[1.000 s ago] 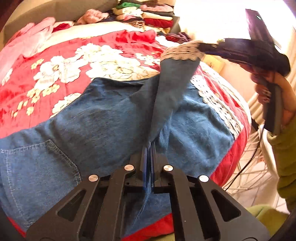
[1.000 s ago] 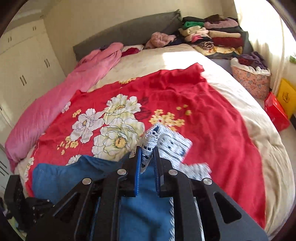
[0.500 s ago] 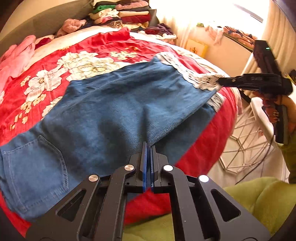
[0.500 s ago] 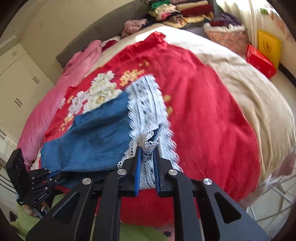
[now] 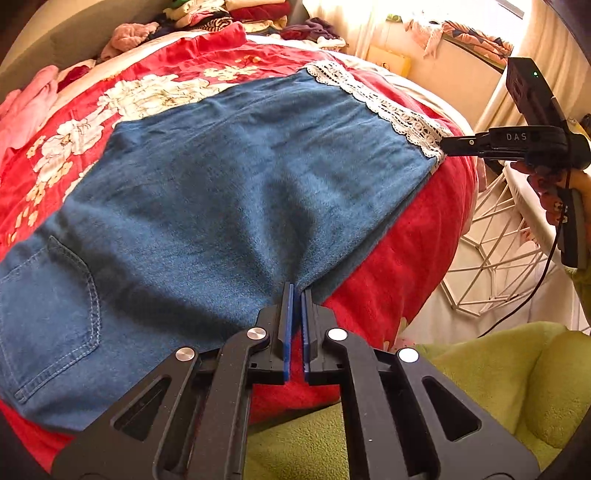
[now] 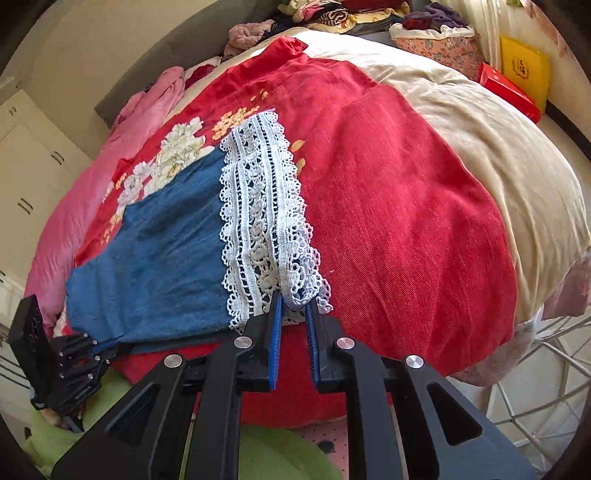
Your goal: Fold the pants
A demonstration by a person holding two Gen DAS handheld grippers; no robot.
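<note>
On the bed's red floral blanket (image 5: 388, 254), blue denim pants (image 5: 221, 192) lie spread flat.
Left hand-held gripper (image 5: 296, 291) pinches the pants' near folded edge, its blue pads almost together. Right hand-held gripper (image 6: 293, 306) pinches the white lace hem (image 6: 262, 221) at the near corner, a narrow gap between its pads. Folded clothes (image 6: 347, 11) are stacked at the bed's far end.
</note>
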